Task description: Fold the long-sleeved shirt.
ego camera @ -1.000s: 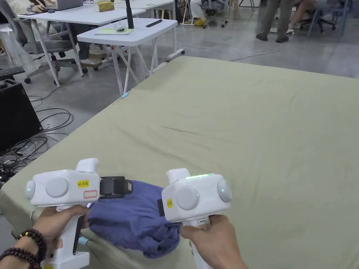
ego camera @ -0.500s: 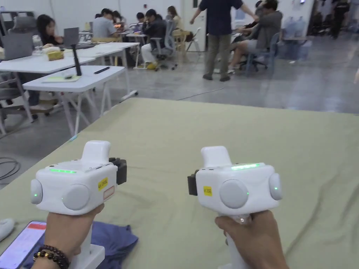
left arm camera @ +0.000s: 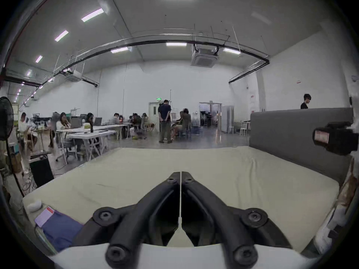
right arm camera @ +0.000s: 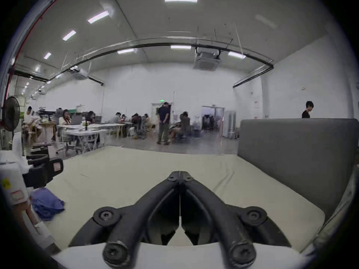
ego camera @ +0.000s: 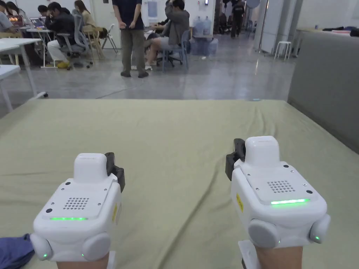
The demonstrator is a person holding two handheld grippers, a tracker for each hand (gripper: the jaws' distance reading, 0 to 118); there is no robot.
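while held level above the green-covered table (ego camera: 182,126), left gripper (left arm camera: 181,176) clenched on nothing, jaws pressed together along a thin seam, tips pointing toward the table's far edge. likewise right gripper (right arm camera: 179,175) clenched and empty, jaws meeting at the tip, aimed the same way. seen from the head view as two white housings with green light bars, left gripper (ego camera: 115,171) over the table's near left part, right gripper (ego camera: 234,157) over its near right part, well apart from each other, neither touching the cover. blue long-sleeved shirt (ego camera: 14,250) bunched in a heap at the table's near left corner, lying on the cover, apart from both sets of jaws; same shirt (left arm camera: 60,232) low and left of the left gripper's jaws, and (right arm camera: 46,203) further left in the right gripper view, just below the other gripper's body. phone (left arm camera: 44,213) lying flat at the table's near left edge, touching or overlapping the shirt's far side; cannot tell which. small white rounded object (left arm camera: 34,205) just beyond the phone, nearer the table's left edge. grey upholstered panel (right arm camera: 291,156) standing upright along the table's right side. beyond the table's far edge, polished floor, a standing person (ego camera: 131,35) and several seated people (ego camera: 63,31) at white desks (left arm camera: 91,135) off toward the table's far left. faint creases across the cover between the two grippers.
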